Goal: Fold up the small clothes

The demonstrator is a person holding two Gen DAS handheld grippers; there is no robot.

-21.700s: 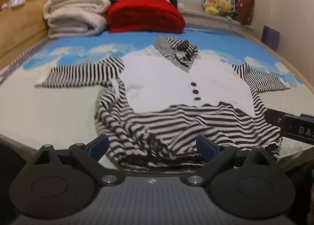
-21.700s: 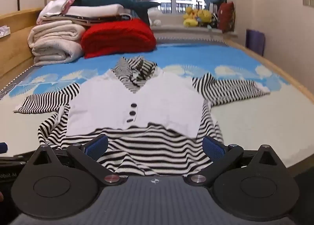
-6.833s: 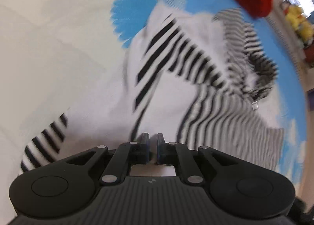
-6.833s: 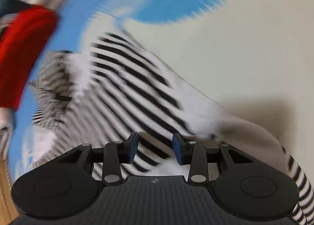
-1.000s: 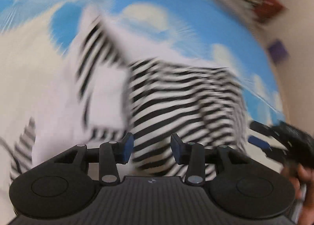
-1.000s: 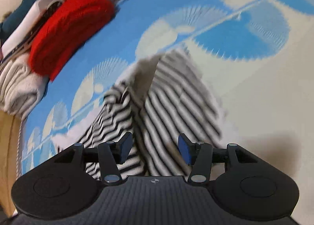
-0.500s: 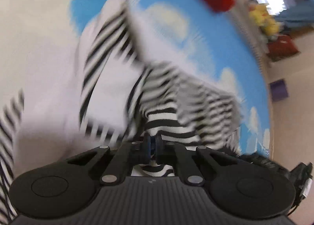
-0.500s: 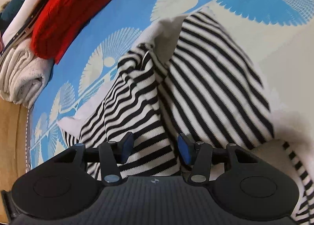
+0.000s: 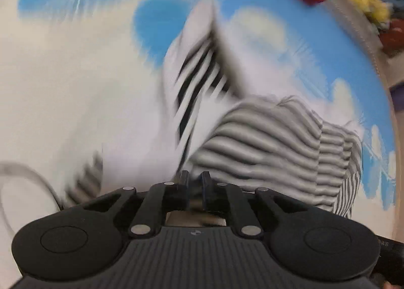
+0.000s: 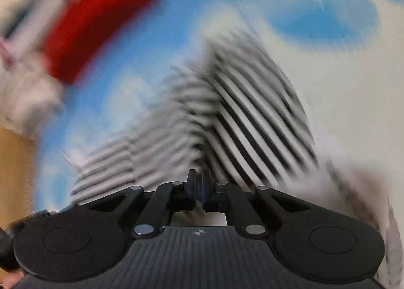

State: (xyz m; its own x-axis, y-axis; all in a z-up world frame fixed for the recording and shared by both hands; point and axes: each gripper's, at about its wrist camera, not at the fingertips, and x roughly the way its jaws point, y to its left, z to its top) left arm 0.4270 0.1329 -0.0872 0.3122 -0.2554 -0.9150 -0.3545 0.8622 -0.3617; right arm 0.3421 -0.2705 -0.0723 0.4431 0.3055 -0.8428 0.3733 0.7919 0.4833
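**folds4days:** On the bed, right in front of both cameras, the small black-and-white striped knit top with the white front panel (image 9: 265, 137) is lying partly bunched on the blue-and-cream cloud-print bedsheet (image 9: 63, 74). Both views are smearing badly, so I'm reading this loosely.

**umi_newbie:** What are the tongs doing?

**folds4days:** The left tongs (image 9: 195, 178) are pinched nearly together with striped fabric sitting between the tips, so I'm calling that clenched on the top. The right tongs (image 10: 199, 183) are looking the same: tips almost touching, cloth wedged in the gap.

**umi_newbie:** So how far along is the fold?

**folds4days:** Midway, I'm guessing. In the left view a striped section is lying over the white part, and a sleeve-like strip is running up toward the blue patch, so some layering is showing already. But the edges aren't lining up and the whole thing is looking lumpy rather than like a tidy rectangle.

**umi_newbie:** What's left then?

**folds4days:** Probably carrying the gripped edge across, laying it flat, then letting go and smoothing. Can't tell which edge each side is holding, too blurry.

**umi_newbie:** And the red thing?

**folds4days:** A folded red blanket (image 10: 93, 21) is sitting at the far end of the bed, well apart from the top.
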